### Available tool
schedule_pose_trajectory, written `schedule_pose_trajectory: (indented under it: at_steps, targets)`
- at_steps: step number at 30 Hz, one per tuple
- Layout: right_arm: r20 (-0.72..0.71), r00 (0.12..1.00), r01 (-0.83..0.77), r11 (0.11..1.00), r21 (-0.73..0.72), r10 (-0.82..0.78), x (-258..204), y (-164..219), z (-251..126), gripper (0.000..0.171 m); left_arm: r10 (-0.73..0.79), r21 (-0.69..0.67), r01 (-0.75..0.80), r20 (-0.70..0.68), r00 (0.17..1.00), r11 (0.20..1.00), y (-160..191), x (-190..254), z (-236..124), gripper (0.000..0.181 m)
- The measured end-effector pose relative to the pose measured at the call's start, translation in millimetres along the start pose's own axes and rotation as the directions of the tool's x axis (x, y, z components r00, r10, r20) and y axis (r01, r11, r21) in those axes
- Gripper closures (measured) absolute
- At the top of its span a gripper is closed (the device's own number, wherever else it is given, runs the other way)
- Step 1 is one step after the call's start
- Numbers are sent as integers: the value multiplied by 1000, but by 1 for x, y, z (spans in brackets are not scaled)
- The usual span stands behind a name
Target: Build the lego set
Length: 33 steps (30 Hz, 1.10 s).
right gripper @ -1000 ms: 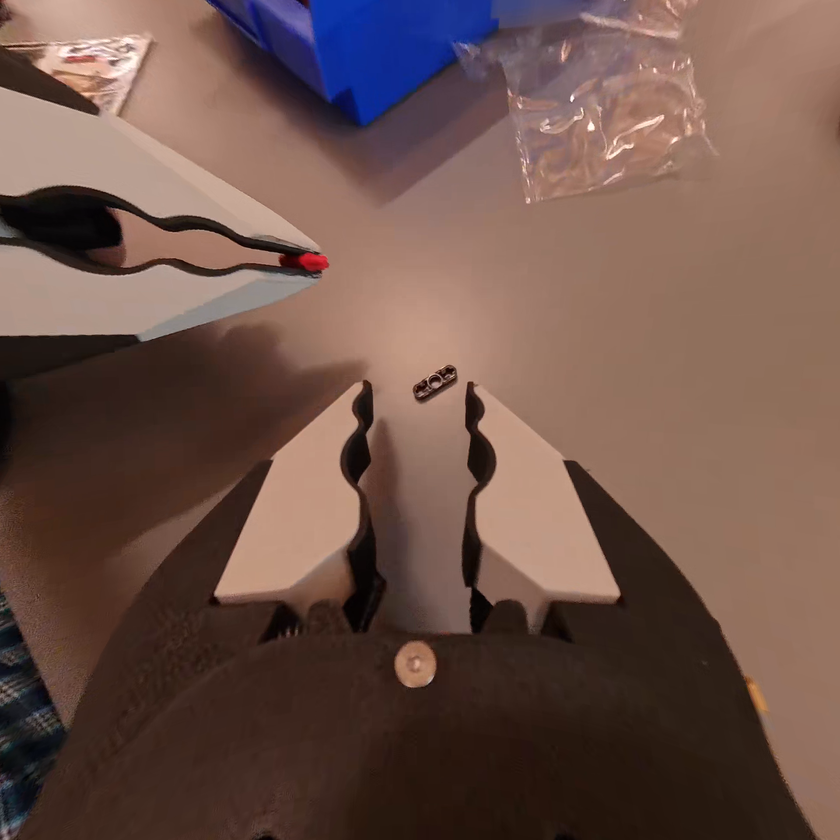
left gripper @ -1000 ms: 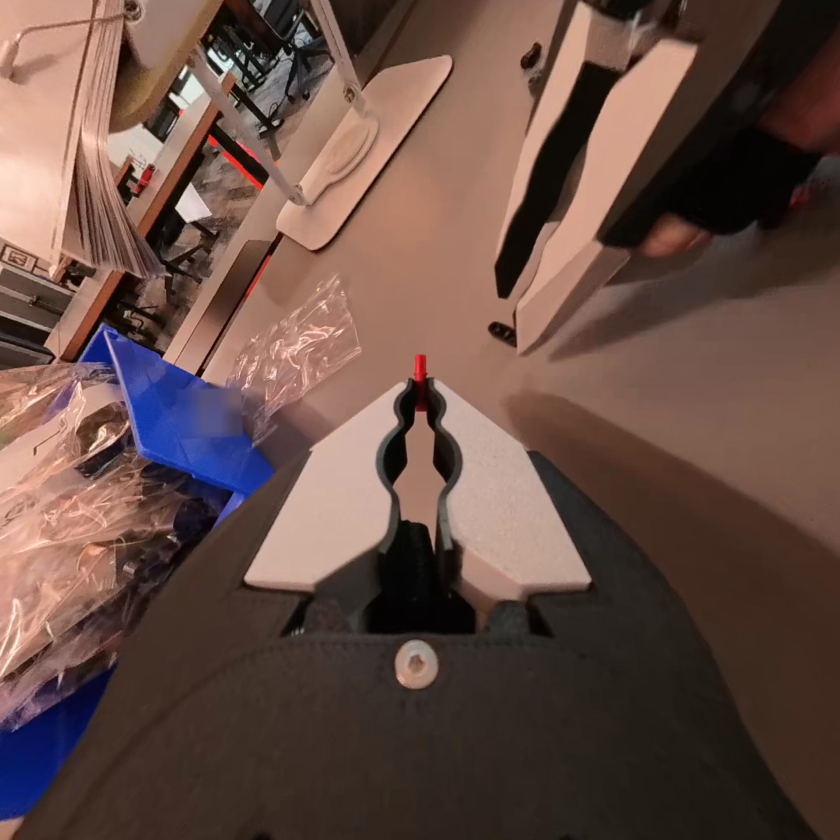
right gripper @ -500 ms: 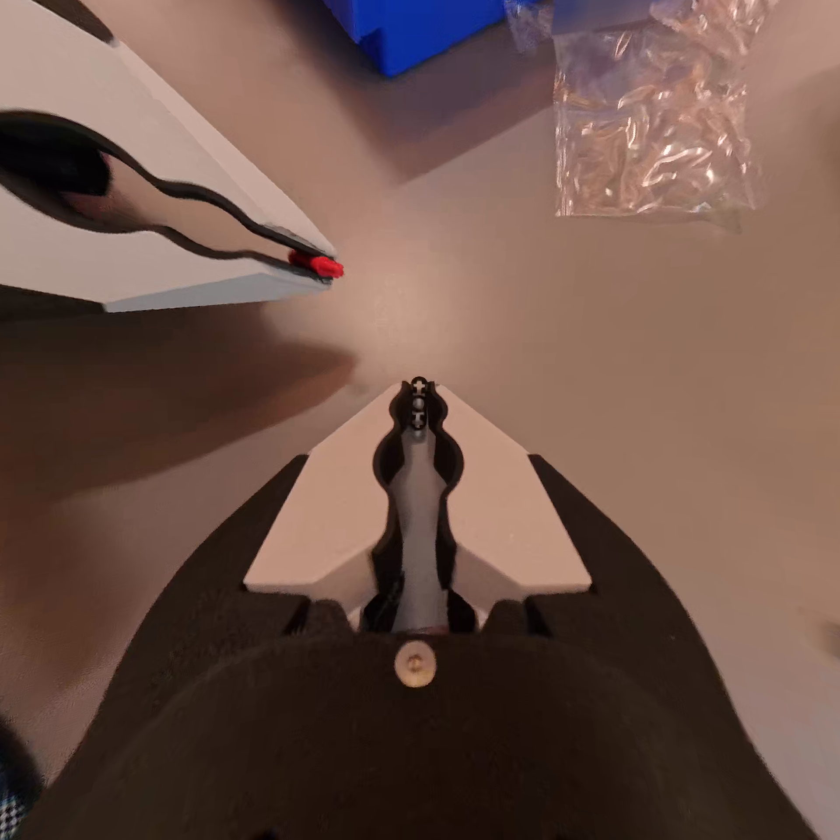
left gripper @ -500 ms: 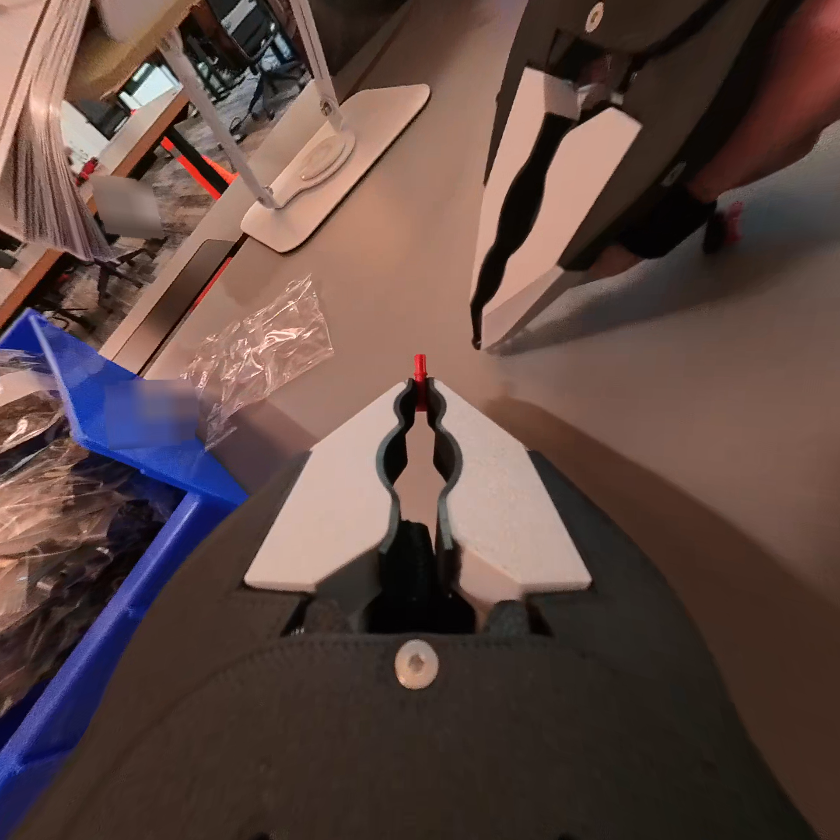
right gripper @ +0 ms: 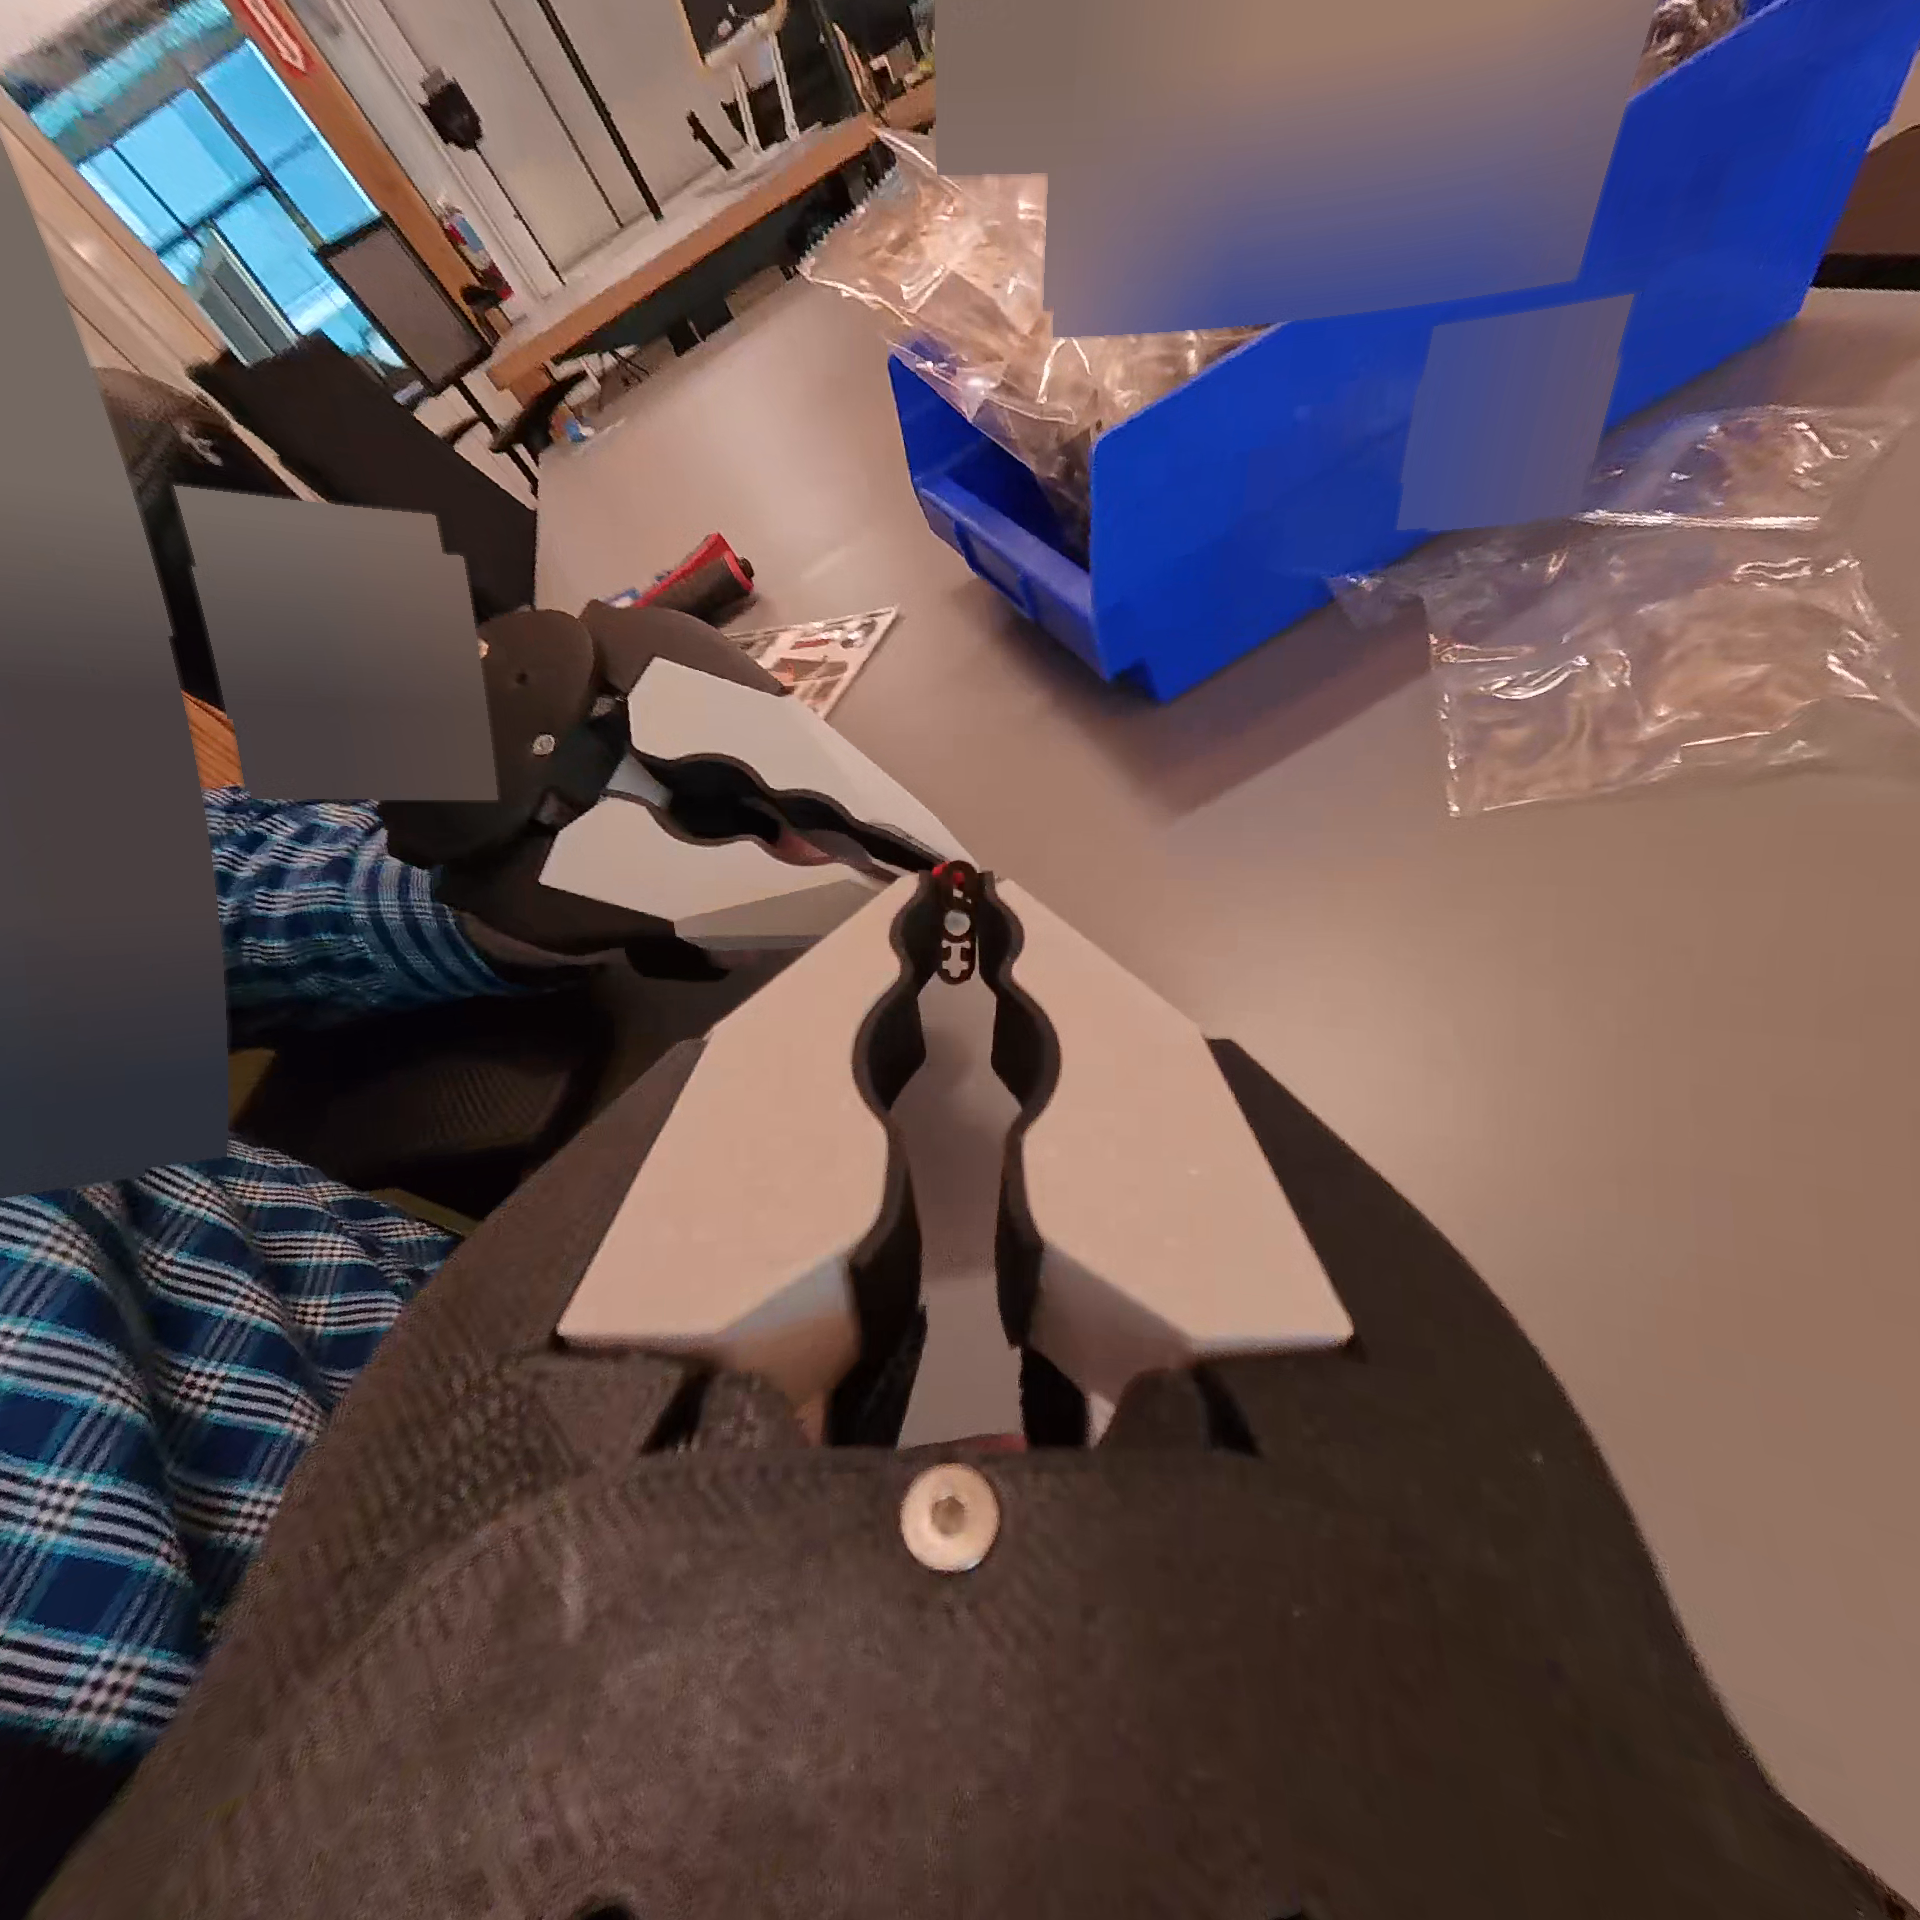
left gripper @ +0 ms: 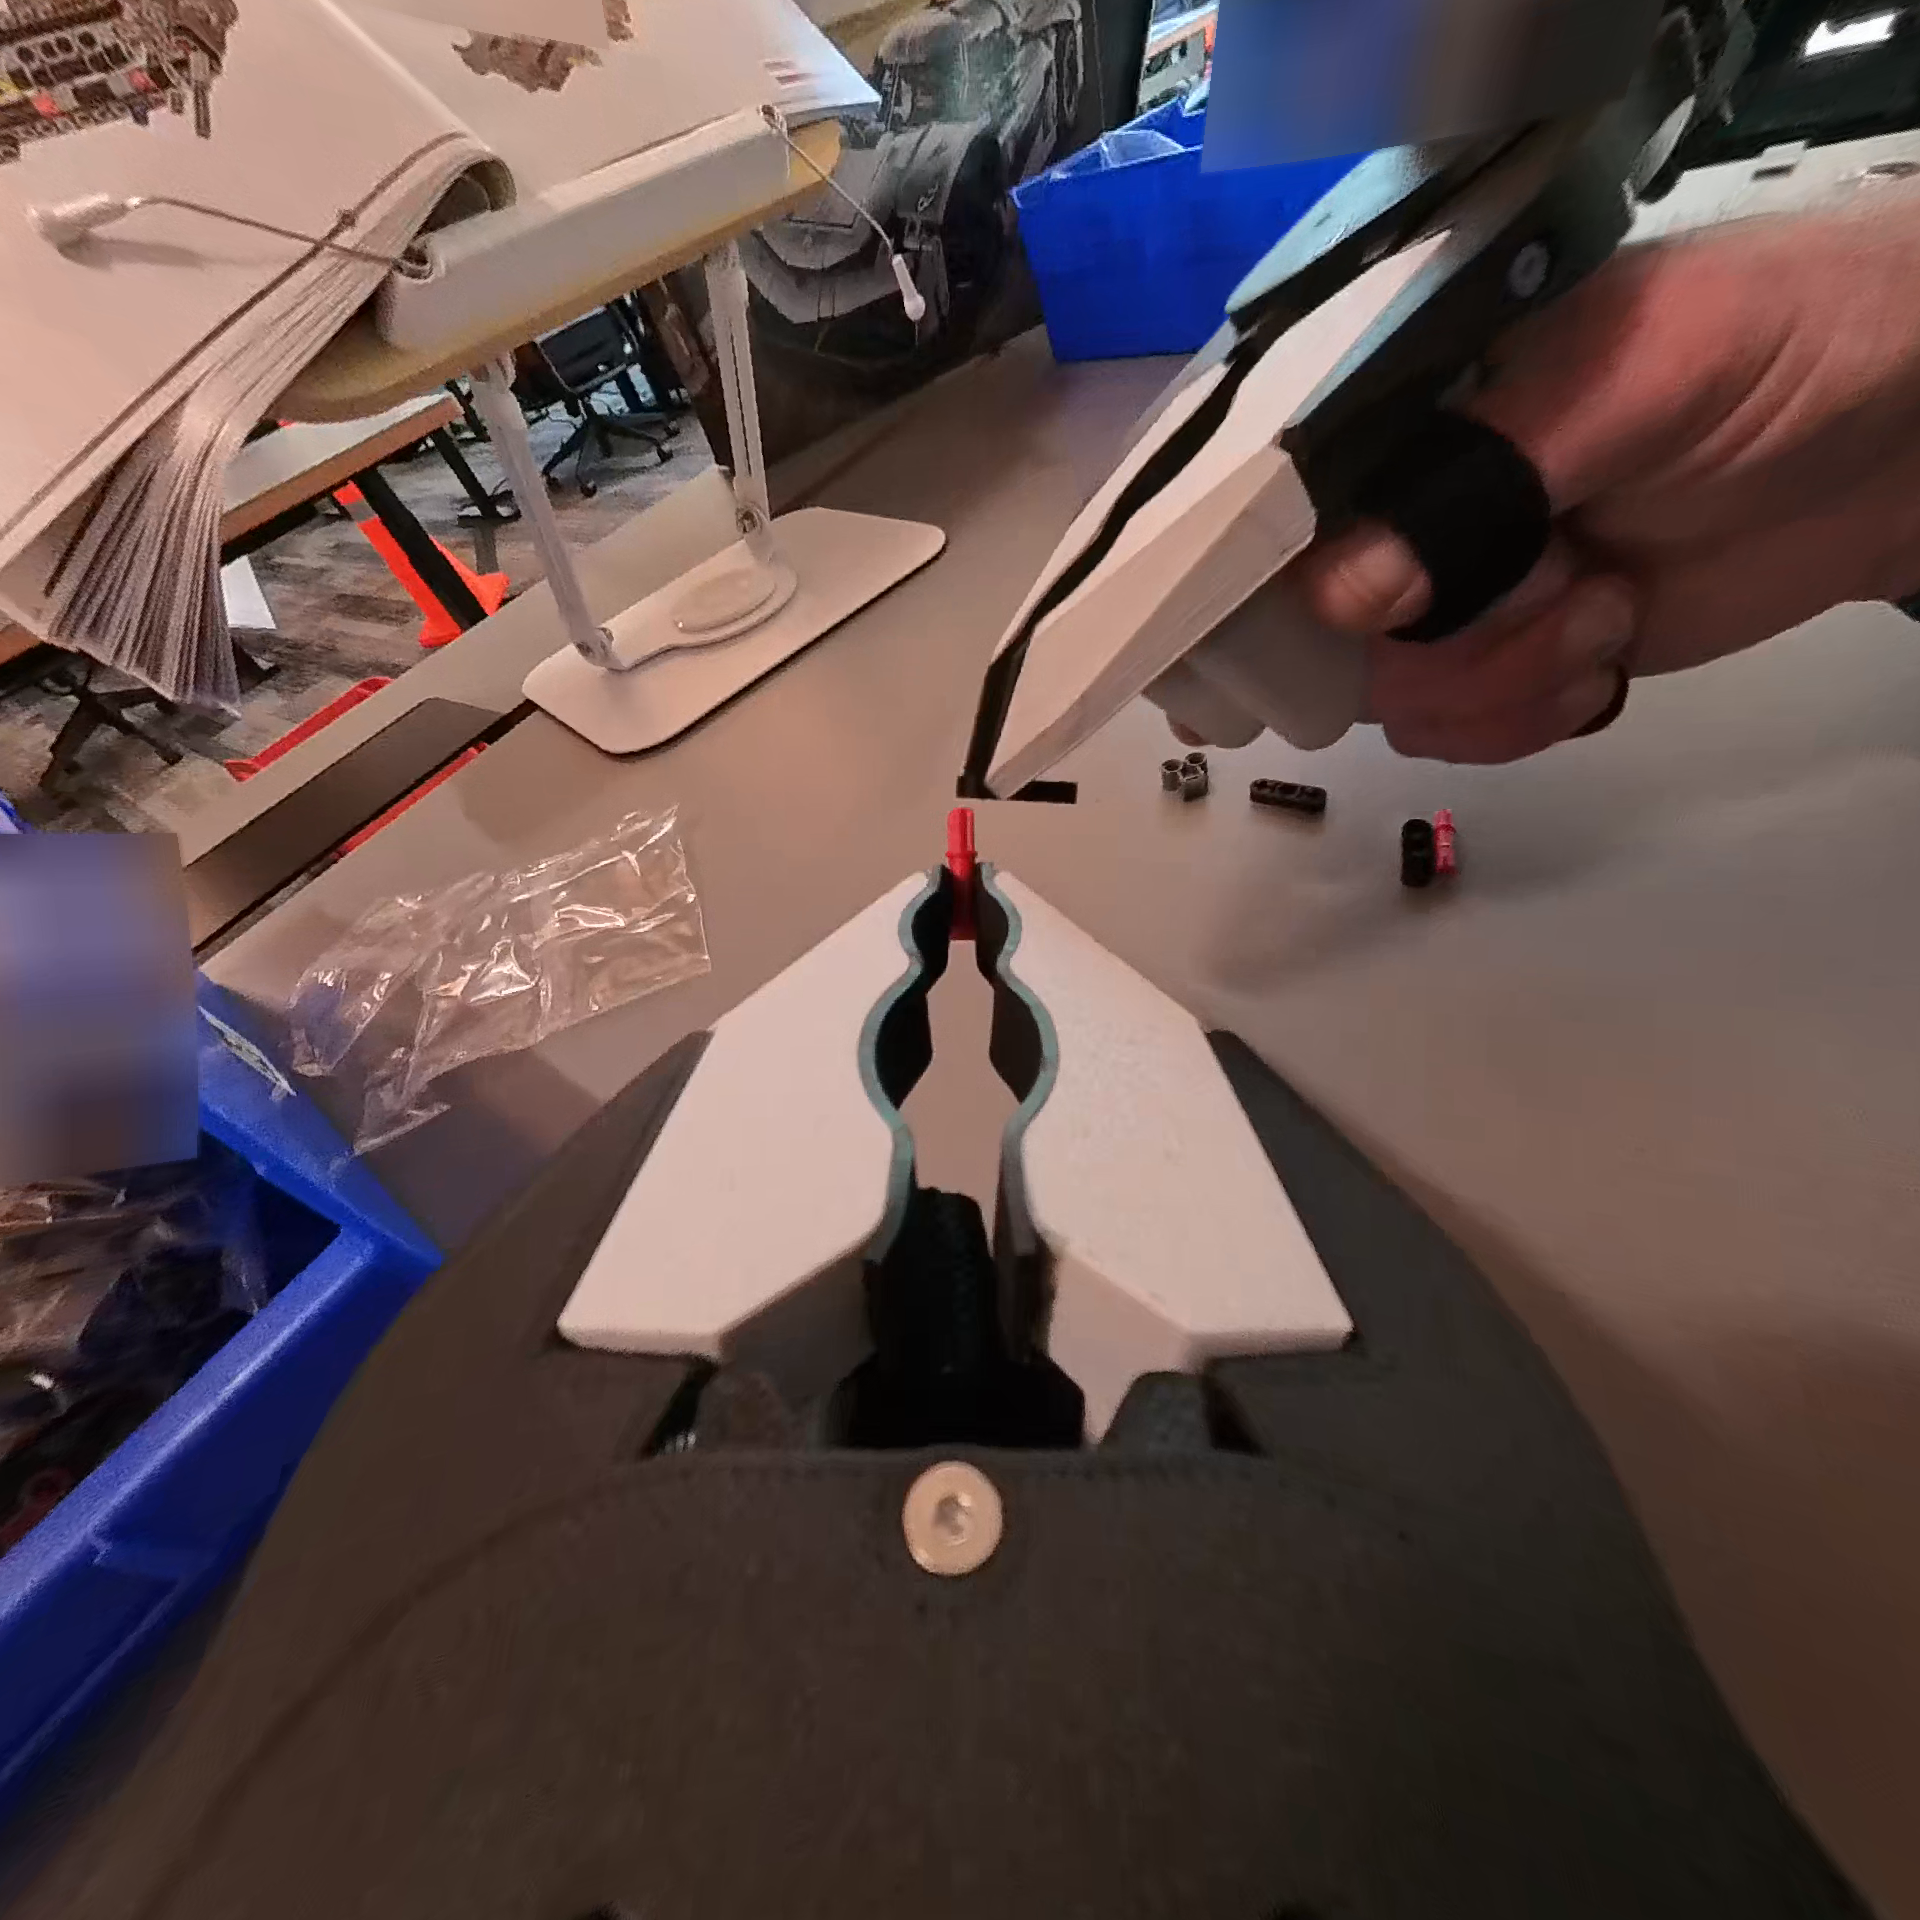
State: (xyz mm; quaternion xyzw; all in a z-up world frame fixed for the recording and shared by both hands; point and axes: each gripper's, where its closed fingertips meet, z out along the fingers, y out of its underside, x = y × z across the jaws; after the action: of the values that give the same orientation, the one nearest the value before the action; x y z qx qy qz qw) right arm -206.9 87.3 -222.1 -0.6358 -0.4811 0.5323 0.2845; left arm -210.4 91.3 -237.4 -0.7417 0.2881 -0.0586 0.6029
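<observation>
Both grippers: black textured housing, silver hex screw (left gripper: 953,1530) behind white wavy-edged fingers (left gripper: 769,1153); blue plaid sleeve (right gripper: 332,914).

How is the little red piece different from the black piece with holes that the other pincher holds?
Colour: the red pin is bright red, while the black piece is black.
Shape: the red pin is a thin peg; the black piece is flat with holes through it.
Holder: the left gripper pinches the red pin, and the right gripper pinches the black piece.
Alike: both are tiny, held at the very fingertips, above the table.
</observation>
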Motion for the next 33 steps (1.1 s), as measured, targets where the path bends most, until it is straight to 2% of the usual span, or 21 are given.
schedule_pose_trajectory:
  at_steps: [9, 18, 23, 27, 33]
  targets:
    - [18, 999, -47, 999, 11, 47, -4, -2, 1, 167, 80, 7, -80, 38, 996, 997, -4, 0, -2, 178]
    - [46, 974, -224, 973, 57, 221, -7, -4, -1, 167, 344, -76, -335, 163, 925, 939, -8, -3, -4, 178]
    - [37, 977, -209, 978, -2, 209, -7, 0, -3, 167, 488, -127, -472, 190, 852, 872, -9, 0, -5, 179]
    - [29, 984, -176, 983, -56, 178, -7, 3, -3, 167, 515, -143, -496, 188, 836, 857, -8, 2, -4, 179]
    - [63, 976, -207, 978, -30, 209, -8, 3, -4, 167, 512, -136, -493, 193, 837, 859, -9, 4, -4, 179]
